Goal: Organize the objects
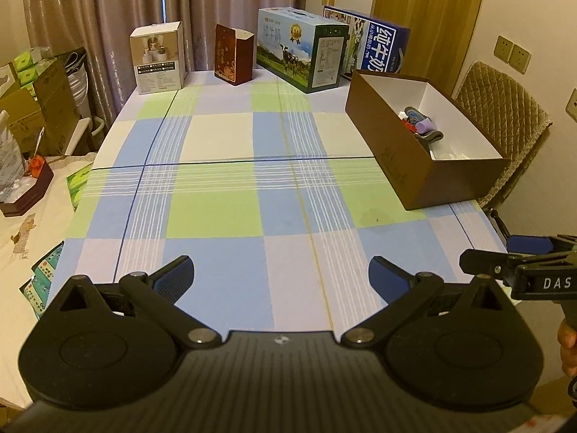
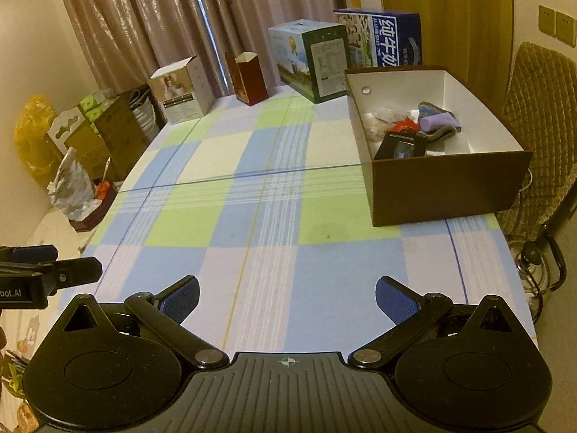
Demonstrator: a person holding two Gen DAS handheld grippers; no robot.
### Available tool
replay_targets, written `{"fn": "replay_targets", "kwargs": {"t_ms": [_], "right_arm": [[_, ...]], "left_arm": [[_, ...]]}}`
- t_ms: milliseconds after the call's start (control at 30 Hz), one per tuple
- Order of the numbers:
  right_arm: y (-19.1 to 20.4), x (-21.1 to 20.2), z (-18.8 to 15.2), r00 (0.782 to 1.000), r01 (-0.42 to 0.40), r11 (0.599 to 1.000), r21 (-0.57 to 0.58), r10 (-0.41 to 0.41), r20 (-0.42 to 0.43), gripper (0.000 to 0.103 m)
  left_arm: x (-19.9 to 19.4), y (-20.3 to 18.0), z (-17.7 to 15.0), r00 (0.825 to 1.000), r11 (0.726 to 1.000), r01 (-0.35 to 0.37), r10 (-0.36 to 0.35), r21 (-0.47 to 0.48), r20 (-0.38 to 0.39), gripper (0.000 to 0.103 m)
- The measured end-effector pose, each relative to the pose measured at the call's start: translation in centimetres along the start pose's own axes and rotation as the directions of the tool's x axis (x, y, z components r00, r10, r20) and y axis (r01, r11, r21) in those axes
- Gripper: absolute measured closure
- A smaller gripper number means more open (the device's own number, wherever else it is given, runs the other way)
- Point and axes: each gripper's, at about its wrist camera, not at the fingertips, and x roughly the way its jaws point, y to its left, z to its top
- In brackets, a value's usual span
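Observation:
A brown open box (image 1: 407, 155) (image 2: 447, 187) with a white inside stands on the right of the checked tablecloth (image 1: 230, 187) (image 2: 252, 216). Inside it lie several small items, among them a purple roll (image 2: 438, 121) (image 1: 425, 124), a red piece (image 2: 405, 124), a black packet (image 2: 398, 146) and clear wrappers (image 2: 380, 119). My left gripper (image 1: 281, 276) hovers open over the near edge of the table, nothing between its fingers. My right gripper (image 2: 286, 297) is also open and holds nothing, with the box ahead to its right. Each gripper shows at the edge of the other's view.
Along the far edge stand a white carton (image 1: 158, 57), a dark red carton (image 1: 232, 54), a green milk case (image 1: 303, 48) and a blue milk case (image 1: 378, 43). A quilted chair (image 1: 505, 119) sits right of the table. Boxes and clutter (image 1: 32, 108) lie to the left.

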Motion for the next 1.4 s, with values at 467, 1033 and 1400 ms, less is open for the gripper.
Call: {"fn": "replay_targets", "kwargs": {"t_ms": [467,1033,1400], "right_arm": [[1.2,0.2,-0.1,1.0,0.001,1.0,-0.024,-0.001,-0.005,0.002],[1.3,0.6,0.0,1.0,-0.001,1.0,-0.026,0.001,-0.013,0.002],[1.3,0.7,0.0,1.0,0.001,1.0,-0.026,-0.002,-0.016,0.002]], "left_arm": [[-0.5,1.0,-0.7,1.0,1.0,-0.008,0.008,-0.018,0.002,0.001],[-0.1,1.0,-1.0,1.0,1.0,-0.003,0.003,-0.016,-0.006,0.001],[0.3,0.8,-0.8,1.0,1.0,0.001,-0.001,-0.012,-0.014,0.001]]}}
